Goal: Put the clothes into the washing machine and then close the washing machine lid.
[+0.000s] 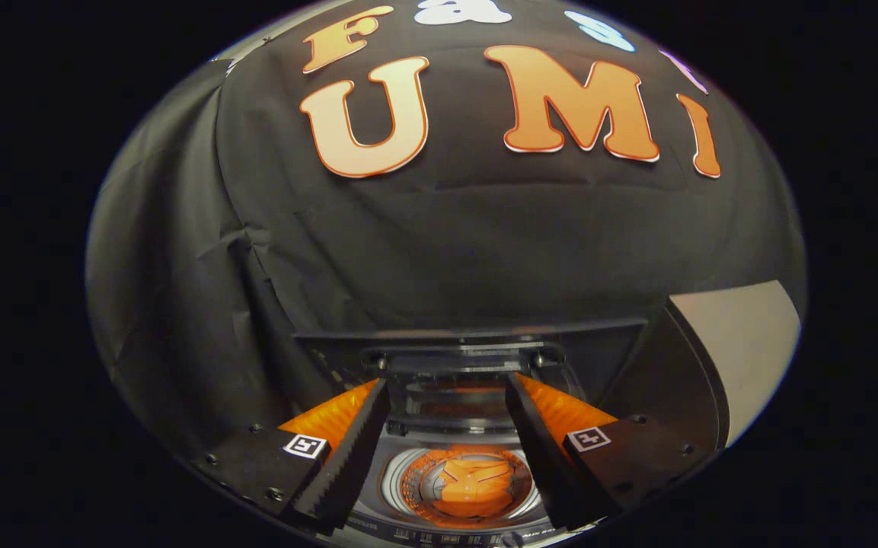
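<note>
Gripper view: jaws [446, 388] wide open, holding nothing, above washing machine [454, 525] drum holding orange clothes [469, 483]; panel print unreadable.

**Gripper over the open washer**

The gripper [446, 388] hangs above the washing machine [446, 525] with its two fingers [359, 449] spread apart and nothing between them. Below, in the gap between the fingers, the round drum [408, 487] lies open, and orange clothes [469, 483] sit inside it. The lid [469, 350] stands raised just beyond the fingertips, against the black cloth wall [439, 251]. A pale surface [743, 342] shows to the right past the lid.
</note>
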